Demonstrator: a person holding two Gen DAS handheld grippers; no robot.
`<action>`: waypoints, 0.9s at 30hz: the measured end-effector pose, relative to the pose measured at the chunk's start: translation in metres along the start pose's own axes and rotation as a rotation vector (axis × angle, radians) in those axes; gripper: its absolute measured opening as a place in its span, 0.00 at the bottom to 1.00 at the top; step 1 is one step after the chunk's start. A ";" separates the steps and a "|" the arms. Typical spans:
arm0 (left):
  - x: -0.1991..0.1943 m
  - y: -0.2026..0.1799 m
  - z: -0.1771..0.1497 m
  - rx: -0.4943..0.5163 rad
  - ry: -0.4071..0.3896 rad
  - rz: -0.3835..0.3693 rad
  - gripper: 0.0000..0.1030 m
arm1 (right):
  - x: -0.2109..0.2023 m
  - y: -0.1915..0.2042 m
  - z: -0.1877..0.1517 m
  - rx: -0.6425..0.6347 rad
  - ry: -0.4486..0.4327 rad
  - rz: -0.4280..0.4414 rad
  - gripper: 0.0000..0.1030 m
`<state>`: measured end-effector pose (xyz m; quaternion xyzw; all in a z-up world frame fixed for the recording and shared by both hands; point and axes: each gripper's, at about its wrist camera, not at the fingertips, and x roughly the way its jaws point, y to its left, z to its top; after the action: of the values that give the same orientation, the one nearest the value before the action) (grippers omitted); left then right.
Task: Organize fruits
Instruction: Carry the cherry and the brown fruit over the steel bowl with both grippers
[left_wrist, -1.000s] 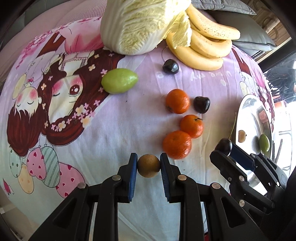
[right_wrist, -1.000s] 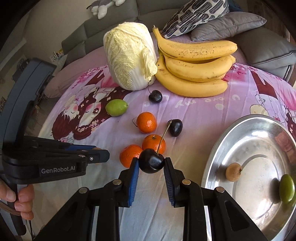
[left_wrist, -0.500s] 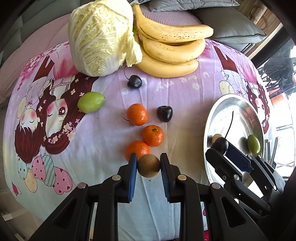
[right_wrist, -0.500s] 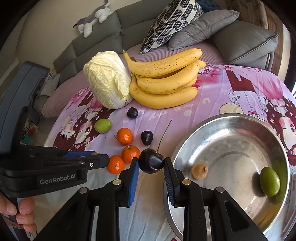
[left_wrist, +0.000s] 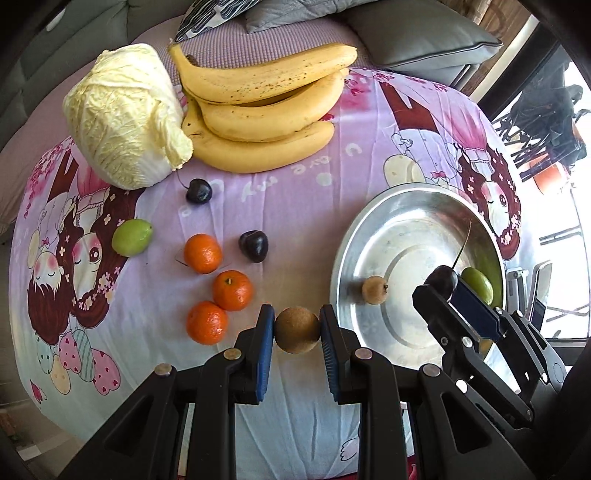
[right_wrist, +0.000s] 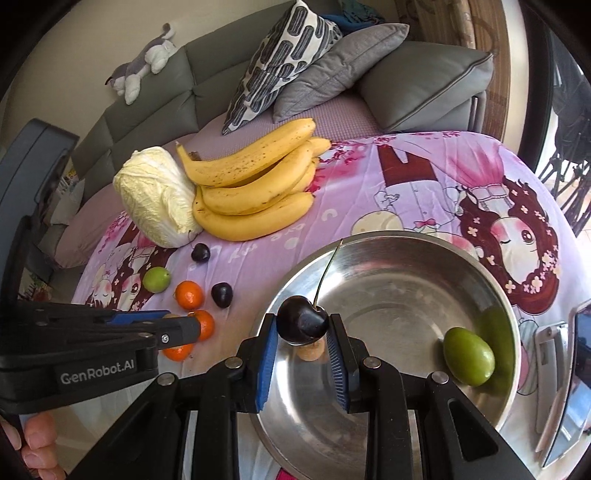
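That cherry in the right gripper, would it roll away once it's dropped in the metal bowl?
Probably a little. The cherry is round and glossy, and the bowl looks smooth and dished, so it should roll toward the middle and stay inside. Its long stem may stop it sooner. It looks soft, so a hard squeeze from the right gripper could bruise it.

a grey sofa (right_wrist: 155, 107) runs behind the counter's far edge, with a patterned cushion (right_wrist: 280, 55), a plain grey cushion (right_wrist: 343, 70) and a plush toy (right_wrist: 144, 66) on its backrest. a cartoon-printed purple cloth (right_wrist: 436, 192) covers the counter. bright daylight enters at right.
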<state>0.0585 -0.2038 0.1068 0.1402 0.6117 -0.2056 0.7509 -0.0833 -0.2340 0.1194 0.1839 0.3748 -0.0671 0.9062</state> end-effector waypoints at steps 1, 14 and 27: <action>0.001 -0.004 0.001 0.007 0.001 -0.001 0.25 | -0.001 -0.004 0.000 0.007 -0.004 -0.006 0.28; 0.011 -0.050 0.019 0.086 0.021 -0.010 0.25 | -0.004 -0.037 0.002 0.064 -0.003 -0.073 0.28; 0.032 -0.064 0.031 0.097 0.045 -0.025 0.25 | 0.001 -0.056 0.002 0.087 0.019 -0.172 0.28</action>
<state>0.0596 -0.2784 0.0846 0.1735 0.6194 -0.2411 0.7267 -0.0962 -0.2861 0.1042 0.1909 0.3945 -0.1592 0.8846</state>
